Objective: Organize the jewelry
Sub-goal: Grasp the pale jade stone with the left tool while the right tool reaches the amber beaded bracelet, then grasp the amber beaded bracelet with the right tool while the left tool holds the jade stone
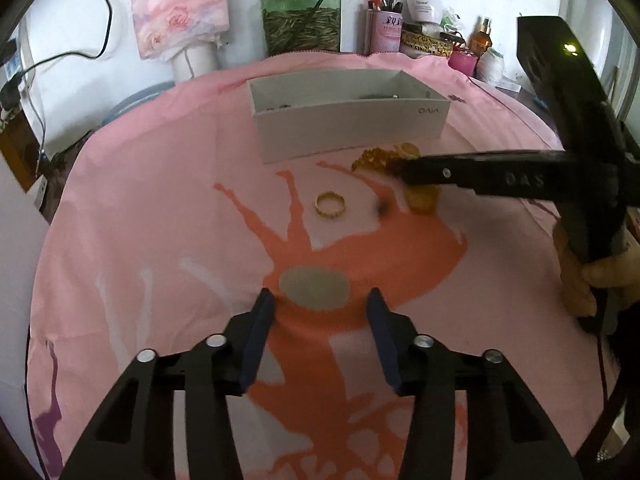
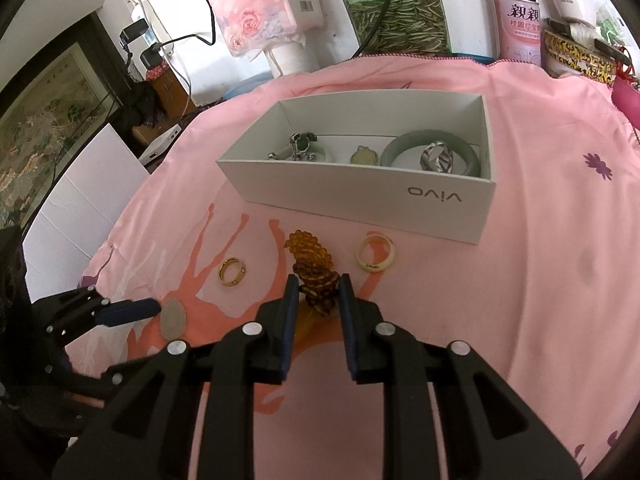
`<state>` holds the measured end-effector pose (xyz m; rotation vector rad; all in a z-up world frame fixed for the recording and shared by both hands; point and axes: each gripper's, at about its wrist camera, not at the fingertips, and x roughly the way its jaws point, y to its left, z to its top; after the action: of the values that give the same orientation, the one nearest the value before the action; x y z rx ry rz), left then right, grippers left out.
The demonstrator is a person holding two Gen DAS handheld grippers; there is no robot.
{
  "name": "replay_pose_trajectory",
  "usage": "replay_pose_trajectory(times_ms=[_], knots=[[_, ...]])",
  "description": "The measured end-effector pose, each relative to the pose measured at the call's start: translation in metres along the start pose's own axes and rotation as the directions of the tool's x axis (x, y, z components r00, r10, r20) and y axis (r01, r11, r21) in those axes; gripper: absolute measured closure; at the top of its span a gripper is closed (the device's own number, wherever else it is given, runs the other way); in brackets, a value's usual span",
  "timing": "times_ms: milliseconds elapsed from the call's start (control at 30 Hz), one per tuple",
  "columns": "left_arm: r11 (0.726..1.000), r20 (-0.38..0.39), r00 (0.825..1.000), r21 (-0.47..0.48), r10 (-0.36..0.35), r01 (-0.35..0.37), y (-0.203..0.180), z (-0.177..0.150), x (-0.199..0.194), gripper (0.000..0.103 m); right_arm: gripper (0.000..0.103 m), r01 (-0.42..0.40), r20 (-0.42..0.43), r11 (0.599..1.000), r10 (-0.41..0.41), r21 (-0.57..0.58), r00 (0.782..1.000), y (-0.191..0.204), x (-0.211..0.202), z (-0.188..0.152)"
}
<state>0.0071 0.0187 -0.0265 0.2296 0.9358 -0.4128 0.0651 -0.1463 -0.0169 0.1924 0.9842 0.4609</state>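
The bead bracelet (image 2: 314, 270) is straddled by the spread right gripper (image 2: 319, 292), its length running ahead toward the box (image 2: 360, 196); the left gripper (image 1: 318, 304) is spread, farther off.

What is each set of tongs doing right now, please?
Left tongs: open, empty, either side of a grey oval piece.
Right tongs: open around the amber bead bracelet, not yet closed.
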Motion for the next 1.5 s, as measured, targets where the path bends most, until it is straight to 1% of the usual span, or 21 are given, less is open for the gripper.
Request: replay_pose_trajectory(times_ms=[33, 67, 133, 233, 367, 467, 700, 767, 800, 833, 867, 900, 1000, 1033, 1067, 1133, 1200, 1300, 1500], knots=[[1.0, 0.003, 1.0, 0.001, -0.001, 0.001, 0.0, 0.003, 0.002, 0.066, 0.084, -0.002, 0.0, 1.0, 0.002, 0.002, 1.0, 0.0, 0.0, 0.0], [1.0, 0.007, 1.0, 0.001, -0.001, 0.001, 0.001, 0.007, 0.005, 0.067, 0.084, -0.003, 0.001, 1.0, 0.003, 0.004, 1.0, 0.0, 0.0, 0.0], [1.0, 0.015, 1.0, 0.0, 0.0, 0.0, 0.003, 0.012, 0.009, 0.067, 0.084, -0.008, 0.001, 1.0, 0.008, 0.009, 1.0, -0.002, 0.0, 0.0], [0.999, 0.03, 0.999, 0.007, 0.032, -0.032, 0.004, 0.023, 0.017, 0.067, 0.084, -0.009, 0.002, 1.0, 0.009, 0.013, 1.0, -0.002, 0.0, 0.0], [0.999, 0.028, 0.998, -0.003, 0.05, -0.05, 0.009, 0.044, 0.031, 0.067, 0.084, -0.011, 0.005, 1.0, 0.01, 0.022, 1.0, -0.003, -0.001, 0.0], [0.999, 0.023, 0.999, -0.019, 0.031, -0.031, 0.014, 0.055, 0.041, 0.067, 0.084, -0.007, 0.009, 0.999, 0.007, 0.031, 1.0, -0.005, -0.001, 0.0], [0.998, 0.024, 1.0, -0.061, -0.008, 0.009, 0.023, 0.051, 0.04, 0.067, 0.082, 0.004, 0.012, 0.999, -0.005, 0.033, 1.0, -0.004, 0.0, 0.002], [0.999, 0.022, 1.0, -0.041, 0.0, 0.001, 0.02, 0.05, 0.04, 0.066, 0.076, 0.012, 0.014, 1.0, -0.012, 0.028, 1.0, -0.002, 0.002, 0.003], [1.0, 0.025, 0.999, 0.014, 0.027, -0.027, 0.013, 0.05, 0.041, 0.066, 0.073, 0.019, 0.014, 1.0, -0.019, 0.011, 1.0, 0.002, 0.003, 0.004], [0.998, 0.029, 0.999, 0.045, 0.043, -0.044, 0.009, 0.051, 0.04, 0.066, 0.067, 0.026, 0.012, 1.0, -0.026, -0.006, 1.0, 0.006, 0.004, 0.004], [0.996, 0.028, 0.998, 0.069, 0.054, -0.056, 0.006, 0.051, 0.04, 0.066, 0.062, 0.039, 0.009, 0.999, -0.039, -0.031, 0.999, 0.011, 0.005, 0.004], [0.996, 0.022, 0.998, 0.076, 0.05, -0.052, 0.005, 0.053, 0.041, 0.067, 0.061, 0.061, 0.006, 0.997, -0.061, -0.057, 0.998, 0.016, 0.006, 0.003], [1.0, 0.027, 1.0, 0.024, -0.006, 0.006, 0.013, 0.054, 0.043, 0.07, 0.063, 0.087, 0.006, 0.994, -0.087, -0.071, 0.996, 0.018, 0.007, 0.003], [1.0, 0.036, 0.999, 0.008, -0.015, 0.015, 0.016, 0.053, 0.043, 0.071, 0.071, 0.102, 0.007, 0.992, -0.102, -0.07, 0.995, 0.017, 0.007, 0.003], [1.0, 0.032, 0.999, 0.003, -0.024, 0.024, 0.017, 0.053, 0.041, 0.071, 0.083, 0.12, 0.006, 0.99, -0.12, -0.074, 0.993, 0.016, 0.006, 0.003], [0.998, 0.032, 0.998, 0.001, -0.059, 0.059, 0.017, 0.05, 0.037, 0.071, 0.084, 0.107, 0.004, 0.992, -0.107, -0.073, 0.994, 0.014, 0.005, 0.002], [0.999, 0.038, 0.999, 0.041, -0.034, 0.033, 0.009, 0.046, 0.037, 0.072, 0.084, 0.099, 0.0, 0.992, -0.099, -0.083, 0.995, 0.015, 0.004, 0.001], [0.997, 0.036, 0.998, 0.065, -0.047, 0.045, 0.004, 0.043, 0.035, 0.071, 0.083, 0.1, -0.004, 0.991, -0.1, -0.093, 0.995, 0.017, 0.005, 0.0], [0.997, 0.031, 0.997, 0.048, -0.064, 0.063, 0.008, 0.042, 0.035, 0.07, 0.083, 0.102, -0.004, 0.99, -0.103, -0.092, 0.995, 0.018, 0.005, 0.0]])
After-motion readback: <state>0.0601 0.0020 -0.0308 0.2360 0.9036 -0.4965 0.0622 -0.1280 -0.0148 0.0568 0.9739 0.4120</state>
